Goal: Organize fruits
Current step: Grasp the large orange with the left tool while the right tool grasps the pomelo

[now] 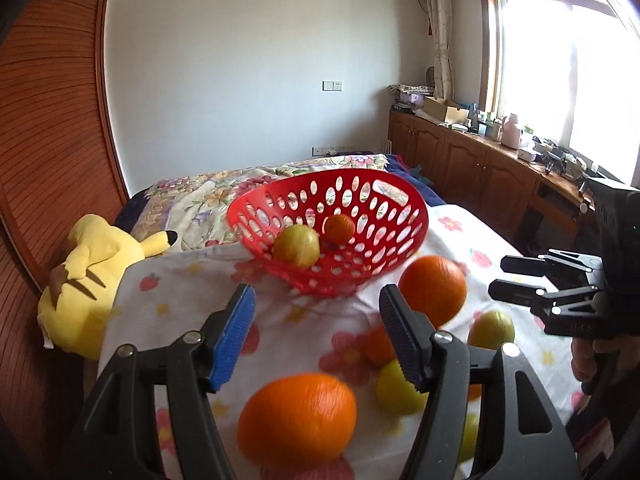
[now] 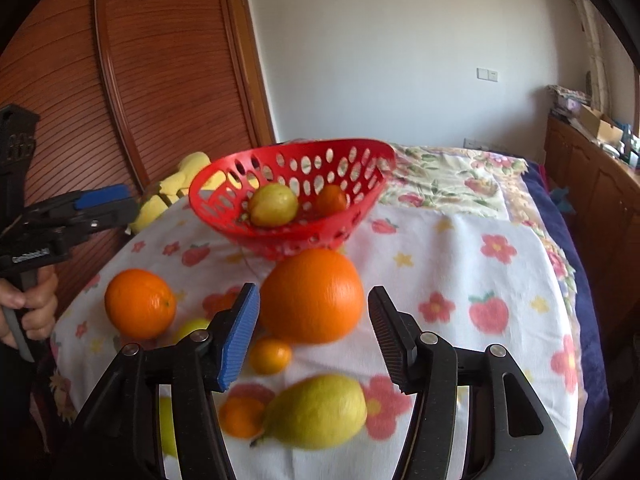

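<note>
Both grippers, left (image 1: pixel 316 336) and right (image 2: pixel 314 336), jaws apart, empty. Basket (image 1: pixel 400 196) at 12 o'clock, holding lemon (image 1: pixel 297 246), tangerine (image 1: pixel 339 229).

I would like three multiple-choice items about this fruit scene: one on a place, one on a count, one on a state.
1. Where does the yellow plush toy lie?
A. inside the basket
B. beside the white cloth, at the wooden wall
C. on the window cabinet

2. How many fruits are in the red basket?
A. none
B. two
C. five

3. How do the jaws of the right gripper stand?
A. apart, gripping nothing
C. shut on the basket rim
B. shut on a lemon

Key: 1 B, the toy rests at the cloth's edge by the wall. 2 B, one yellow-green fruit and one small orange lie inside. 3 A, no pad presses on any fruit.
</note>
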Motion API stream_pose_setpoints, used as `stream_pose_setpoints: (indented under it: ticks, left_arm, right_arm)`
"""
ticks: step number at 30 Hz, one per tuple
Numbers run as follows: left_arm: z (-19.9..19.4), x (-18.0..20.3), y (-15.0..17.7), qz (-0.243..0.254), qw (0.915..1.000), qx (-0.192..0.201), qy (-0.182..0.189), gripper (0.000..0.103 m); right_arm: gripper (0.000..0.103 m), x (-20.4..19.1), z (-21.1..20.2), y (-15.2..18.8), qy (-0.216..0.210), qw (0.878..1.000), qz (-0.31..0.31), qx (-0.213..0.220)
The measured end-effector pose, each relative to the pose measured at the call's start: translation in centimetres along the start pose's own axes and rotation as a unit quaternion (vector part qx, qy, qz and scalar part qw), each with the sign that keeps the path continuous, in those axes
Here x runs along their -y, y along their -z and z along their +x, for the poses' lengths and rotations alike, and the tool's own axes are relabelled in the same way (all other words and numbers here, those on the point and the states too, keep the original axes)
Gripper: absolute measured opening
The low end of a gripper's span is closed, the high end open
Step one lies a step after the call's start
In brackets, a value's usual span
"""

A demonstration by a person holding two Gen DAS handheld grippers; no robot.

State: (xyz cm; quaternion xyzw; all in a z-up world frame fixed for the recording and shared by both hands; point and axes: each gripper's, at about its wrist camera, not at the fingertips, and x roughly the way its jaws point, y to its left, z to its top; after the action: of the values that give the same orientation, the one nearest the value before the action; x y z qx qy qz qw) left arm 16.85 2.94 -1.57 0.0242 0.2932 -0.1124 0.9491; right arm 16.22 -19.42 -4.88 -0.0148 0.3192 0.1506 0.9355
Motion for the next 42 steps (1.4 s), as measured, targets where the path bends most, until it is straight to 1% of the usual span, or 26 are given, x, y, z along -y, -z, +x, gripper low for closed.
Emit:
stream_pose_setpoints:
  ticks: [5, 9, 14, 18, 23, 30, 34, 38, 42]
  left_arm:
    - [-1.7, -0.2, 2.1, -0.004, 1.0000, 0.003, 0.000, 0.066]
    - [-2.7, -0.3, 3.4, -0.007, 1.0000, 0.003, 0.004, 0.067]
    - [-3.5, -0.2, 4.9, -0.004, 1.0000, 0.002, 0.000, 0.069]
    - [-3.8, -0.2, 6.0, -0.010, 0.9999, -0.001, 0.003, 0.070]
    - [-3.9, 0.1, 7.1, -0.015, 0.9999, -0.007, 0.002, 0.070]
    - [-3.9, 0.7, 7.8, -0.012, 0.9998, -0.014, -0.005, 0.070]
    - [-3.5, 0.4, 8.1, -0.016, 0.9996, -0.023, -0.007, 0.071]
    - [-3.3, 0.4, 8.2, -0.019, 0.9994, -0.027, -0.008, 0.071]
    - [-3.1, 0.7, 7.9, -0.010, 0.9995, -0.028, -0.011, 0.074]
  right_arm:
    - [0.061, -0.1, -0.6, 2.2, 0.014, 1.000, 0.015, -0.008]
    - [0.065, 0.0, -0.8, 4.0, 0.026, 0.999, 0.033, -0.017]
    - [0.068, 0.1, -0.8, 5.5, 0.033, 0.998, 0.048, -0.025]
    - [0.071, 0.1, -0.5, 6.2, 0.034, 0.998, 0.052, -0.031]
    - [0.073, 0.4, 0.1, 6.2, 0.031, 0.997, 0.065, -0.037]
    - [0.075, 0.2, 1.0, 6.3, 0.024, 0.996, 0.076, -0.042]
    - [0.073, -0.2, 1.7, 6.8, 0.022, 0.996, 0.069, -0.052]
    - [0.073, -0.5, 1.7, 6.9, 0.027, 0.996, 0.063, -0.048]
    - [0.073, -0.5, 1.6, 7.1, 0.029, 0.997, 0.062, -0.045]
